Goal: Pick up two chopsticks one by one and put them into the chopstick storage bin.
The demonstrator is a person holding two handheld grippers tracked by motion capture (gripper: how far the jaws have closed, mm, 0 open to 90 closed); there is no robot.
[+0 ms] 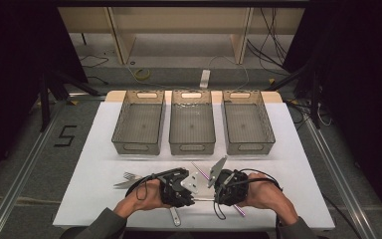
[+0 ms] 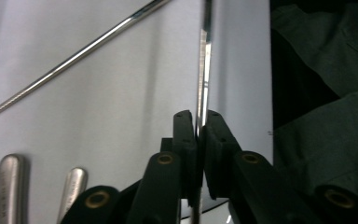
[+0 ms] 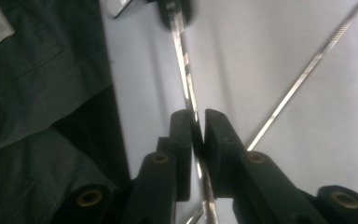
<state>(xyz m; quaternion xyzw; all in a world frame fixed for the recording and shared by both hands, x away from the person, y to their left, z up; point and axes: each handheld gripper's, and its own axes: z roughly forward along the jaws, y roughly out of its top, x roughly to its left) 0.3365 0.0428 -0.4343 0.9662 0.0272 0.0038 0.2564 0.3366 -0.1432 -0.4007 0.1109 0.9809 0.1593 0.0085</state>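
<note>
A thin metal table knife (image 2: 204, 70) is held edge-on just above the white table, spanning the gap between my two grippers (image 1: 204, 199). My left gripper (image 2: 198, 119) is shut on one end of it, pads pressed against the blade. My right gripper (image 3: 196, 116) has the other end of the knife (image 3: 184, 60) between its jaws, with a narrow gap showing beside the blade. In the high view the left gripper (image 1: 193, 198) and right gripper (image 1: 215, 199) face each other near the table's front edge. The right gripper view shows the left gripper (image 3: 175, 11) at the top, clamped on the knife.
Three grey mesh bins (image 1: 139, 122) (image 1: 192, 123) (image 1: 246, 122) stand in a row at the back. Forks (image 1: 128, 179) lie at the left, a utensil handle (image 1: 175, 216) at the front edge. A thin metal rod (image 2: 74, 56) (image 3: 303, 70) lies nearby. Two handles (image 2: 9, 186) rest close by.
</note>
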